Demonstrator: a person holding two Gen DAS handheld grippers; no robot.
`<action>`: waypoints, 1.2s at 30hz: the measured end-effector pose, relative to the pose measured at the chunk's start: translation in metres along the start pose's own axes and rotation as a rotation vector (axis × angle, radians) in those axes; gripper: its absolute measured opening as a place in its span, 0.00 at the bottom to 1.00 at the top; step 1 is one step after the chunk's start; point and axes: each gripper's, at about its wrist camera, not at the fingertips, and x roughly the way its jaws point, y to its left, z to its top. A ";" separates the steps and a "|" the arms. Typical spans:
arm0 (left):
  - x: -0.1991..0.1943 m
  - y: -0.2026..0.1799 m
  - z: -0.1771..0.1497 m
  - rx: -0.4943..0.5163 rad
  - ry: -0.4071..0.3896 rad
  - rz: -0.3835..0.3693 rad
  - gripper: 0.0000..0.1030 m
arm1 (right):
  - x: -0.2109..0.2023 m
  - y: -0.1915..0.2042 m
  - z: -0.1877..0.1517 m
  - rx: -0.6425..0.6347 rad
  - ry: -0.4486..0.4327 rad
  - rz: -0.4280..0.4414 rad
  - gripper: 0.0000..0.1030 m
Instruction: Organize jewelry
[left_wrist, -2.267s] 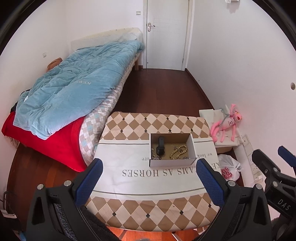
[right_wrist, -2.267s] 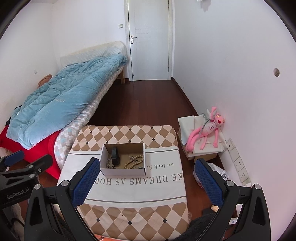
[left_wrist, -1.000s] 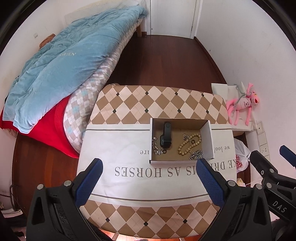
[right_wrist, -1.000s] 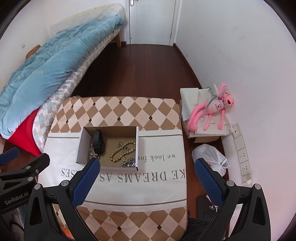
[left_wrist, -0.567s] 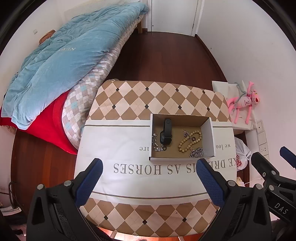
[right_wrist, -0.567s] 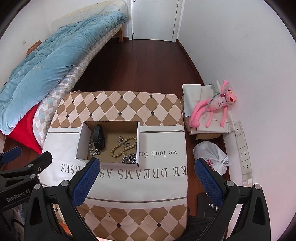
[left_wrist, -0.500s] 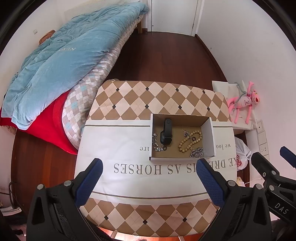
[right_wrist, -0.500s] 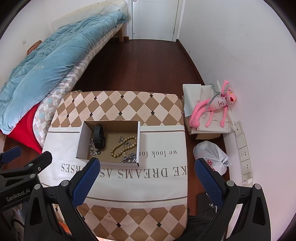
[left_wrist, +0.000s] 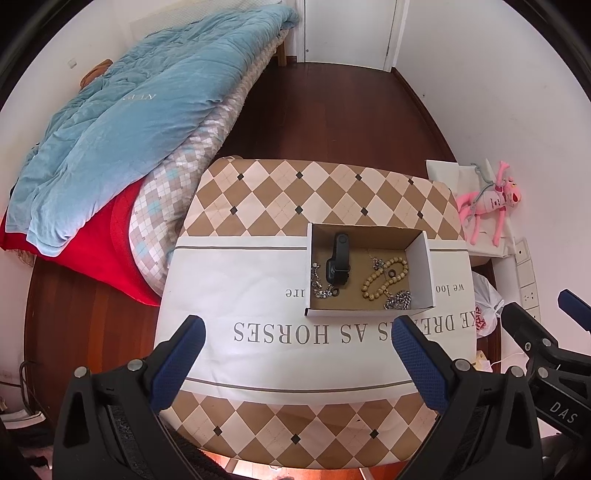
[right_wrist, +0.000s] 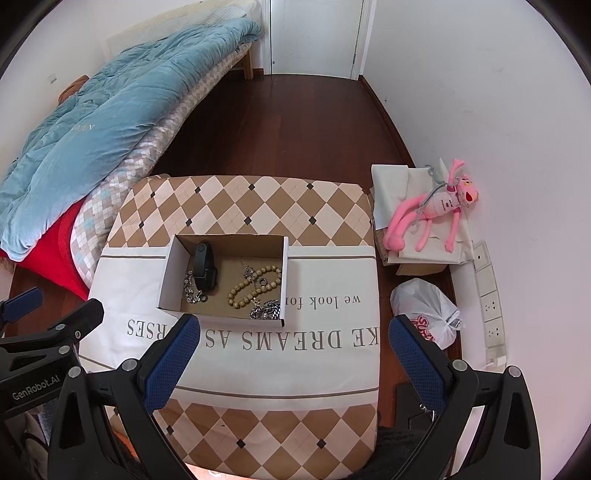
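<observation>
An open cardboard box (left_wrist: 421, 273) (right_wrist: 168, 275) stands on the cloth-covered table (left_wrist: 258, 295) (right_wrist: 332, 288). Inside lie a black wristband (left_wrist: 338, 260) (right_wrist: 204, 267), a tan bead bracelet (left_wrist: 384, 277) (right_wrist: 255, 286), a silver chain (left_wrist: 320, 284) (right_wrist: 194, 291) and a heap of silver jewelry (left_wrist: 399, 300) (right_wrist: 265, 309). My left gripper (left_wrist: 295, 358) is open and empty, high above the table's near side. My right gripper (right_wrist: 291, 354) is open and empty, to the right of the left one.
A bed with a blue quilt (left_wrist: 129, 122) (right_wrist: 103, 114) stands left of the table. A pink plush toy (left_wrist: 487, 203) (right_wrist: 432, 218) lies on a low stand at the right. A white plastic bag (right_wrist: 424, 314) sits on the wooden floor by the wall.
Both grippers have risen and tilted downward, so the box interior now shows from above. In the last half second almost nothing moved. Both grippers stay open.
</observation>
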 end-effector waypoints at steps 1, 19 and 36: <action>0.000 0.000 0.000 0.000 -0.001 0.001 1.00 | 0.000 0.000 0.000 -0.001 0.001 0.000 1.00; -0.009 0.003 -0.003 0.004 -0.015 -0.004 1.00 | 0.000 0.001 0.000 -0.001 0.001 0.000 1.00; -0.012 0.001 -0.004 0.003 -0.016 -0.006 1.00 | -0.001 0.001 -0.002 0.001 0.004 -0.002 1.00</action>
